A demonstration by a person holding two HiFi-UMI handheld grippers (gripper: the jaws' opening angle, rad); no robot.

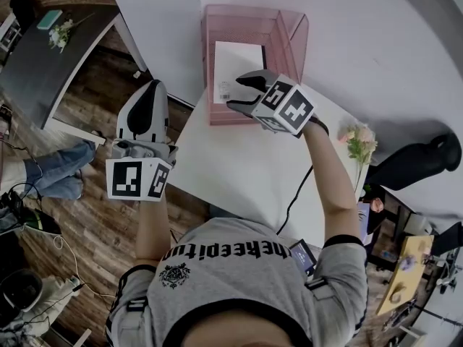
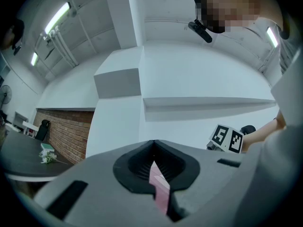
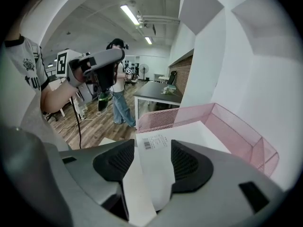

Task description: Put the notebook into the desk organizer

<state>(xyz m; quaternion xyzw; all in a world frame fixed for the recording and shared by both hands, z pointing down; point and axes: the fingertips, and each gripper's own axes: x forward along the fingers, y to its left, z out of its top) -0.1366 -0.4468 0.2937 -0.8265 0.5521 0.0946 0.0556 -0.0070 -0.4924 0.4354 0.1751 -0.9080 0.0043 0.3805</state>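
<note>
The white notebook (image 1: 235,60) lies flat inside the pink mesh desk organizer (image 1: 289,27) at the far edge of the white table (image 1: 239,172). My right gripper (image 1: 239,92) hovers over the organizer's front rim, open. In the right gripper view the notebook (image 3: 156,167), with a barcode label, sits between the spread jaws without touching either pad, and the organizer (image 3: 236,131) surrounds it. My left gripper (image 1: 152,89) is off the table's left edge over the floor, with nothing held. Its jaw tips (image 2: 152,143) meet, showing only a pink sliver through the gap below them.
A dark table (image 1: 43,56) with a small flower bunch stands far left. Another flower bunch (image 1: 359,143) sits at the white table's right edge. A person in jeans (image 1: 58,176) is on the wooden floor to the left. A black cable (image 1: 296,197) hangs off the table's near side.
</note>
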